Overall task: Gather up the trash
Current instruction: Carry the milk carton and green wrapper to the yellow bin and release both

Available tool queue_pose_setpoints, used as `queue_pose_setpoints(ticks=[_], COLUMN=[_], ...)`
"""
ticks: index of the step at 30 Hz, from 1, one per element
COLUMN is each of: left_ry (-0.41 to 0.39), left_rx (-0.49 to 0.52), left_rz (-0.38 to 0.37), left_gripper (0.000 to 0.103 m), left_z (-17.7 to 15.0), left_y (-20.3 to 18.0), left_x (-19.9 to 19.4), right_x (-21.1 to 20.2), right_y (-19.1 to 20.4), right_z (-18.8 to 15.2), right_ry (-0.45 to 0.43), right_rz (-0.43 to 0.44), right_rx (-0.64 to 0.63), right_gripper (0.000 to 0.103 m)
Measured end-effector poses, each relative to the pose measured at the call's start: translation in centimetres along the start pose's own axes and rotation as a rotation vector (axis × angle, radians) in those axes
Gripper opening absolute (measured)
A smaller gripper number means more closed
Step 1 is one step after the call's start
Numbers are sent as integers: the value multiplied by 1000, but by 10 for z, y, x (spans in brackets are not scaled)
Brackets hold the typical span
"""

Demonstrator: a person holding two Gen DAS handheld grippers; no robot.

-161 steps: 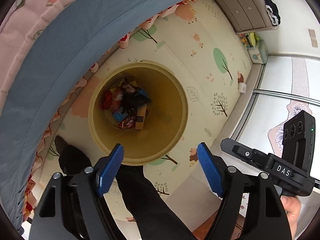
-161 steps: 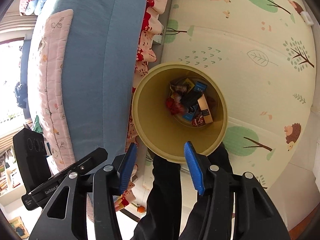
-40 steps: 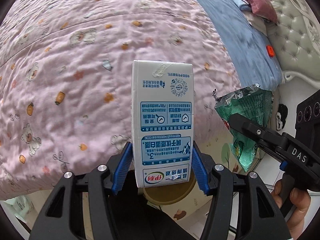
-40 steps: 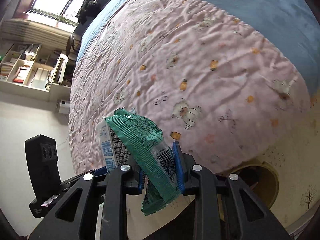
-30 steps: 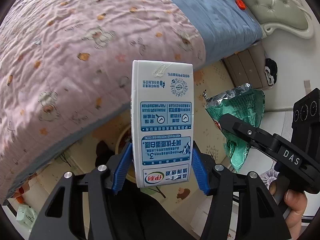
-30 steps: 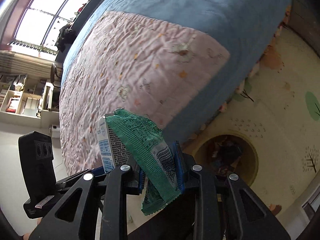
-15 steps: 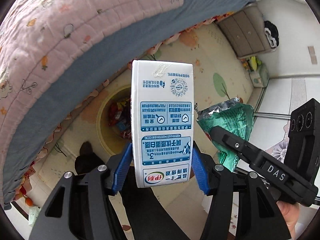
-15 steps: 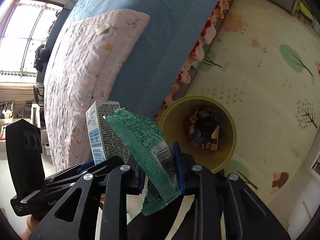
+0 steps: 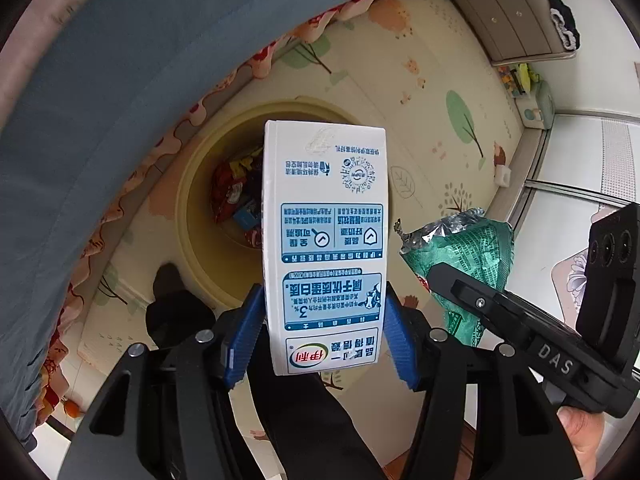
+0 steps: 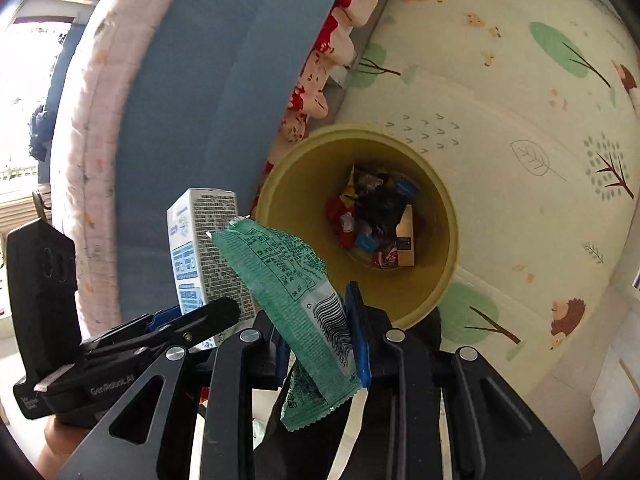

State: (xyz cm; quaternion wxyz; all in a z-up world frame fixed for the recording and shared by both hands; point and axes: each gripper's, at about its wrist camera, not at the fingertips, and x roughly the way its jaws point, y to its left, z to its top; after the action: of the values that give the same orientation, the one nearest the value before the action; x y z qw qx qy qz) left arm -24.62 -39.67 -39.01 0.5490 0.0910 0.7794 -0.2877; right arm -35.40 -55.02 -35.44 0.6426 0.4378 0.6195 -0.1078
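Left gripper (image 9: pixel 324 336) is pinching carton (image 9: pixel 326 240), right gripper (image 10: pixel 320 334) pinching wrapper (image 10: pixel 288 280), above bin (image 10: pixel 440 280). Risk: wrapper, likely light, is drifting past the rim onto the mat (image 10: pixel 520 100).

The bin (image 9: pixel 192 216) stands on the floor mat (image 9: pixel 400 64), just beside the bed (image 9: pixel 100 80), with wrappers and a small box (image 10: pixel 404 236) lying in its bottom. The left tool (image 9: pixel 322 332) holds a carton (image 9: pixel 326 240) above the bin's opening. The right tool (image 10: pixel 320 340) holds a wrapper (image 10: pixel 288 280) to the right of the carton, near the bin's rim. A drawer unit (image 9: pixel 508 20) stands beyond the mat, well apart from the bin.
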Motion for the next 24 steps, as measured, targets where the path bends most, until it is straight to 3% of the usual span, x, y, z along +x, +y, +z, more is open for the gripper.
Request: queue_pose_setpoints(ticks=[4,7,8,9,12,17,24], left_ry=[17,28,20,11,10,19,6], left_rx=[12,6,7,9,18,71,65], left_rz=[13,28,41,58,67,73,59], left_gripper=[57,57,58,63,75,77,77], left_z=[6,10,11,12,13,11,6], left_y=[3,4,5,3,4,0,-3], left_x=[20,30,31,30,30,28,17], right_x=[20,27,28,29,27,25,18], right_y=[-6,-8,-9,-10,-16,-22,-15], right_z=[-1,0,0,0,-1,-3,-7], right_ry=[21,23,24,23,20,31,24], right_rz=[-21,-60,-68,-68,-74,-74,-67], right_rx=[-6,15,20,26,40,54,48], right_gripper=[25,32,43,45,45,46,46])
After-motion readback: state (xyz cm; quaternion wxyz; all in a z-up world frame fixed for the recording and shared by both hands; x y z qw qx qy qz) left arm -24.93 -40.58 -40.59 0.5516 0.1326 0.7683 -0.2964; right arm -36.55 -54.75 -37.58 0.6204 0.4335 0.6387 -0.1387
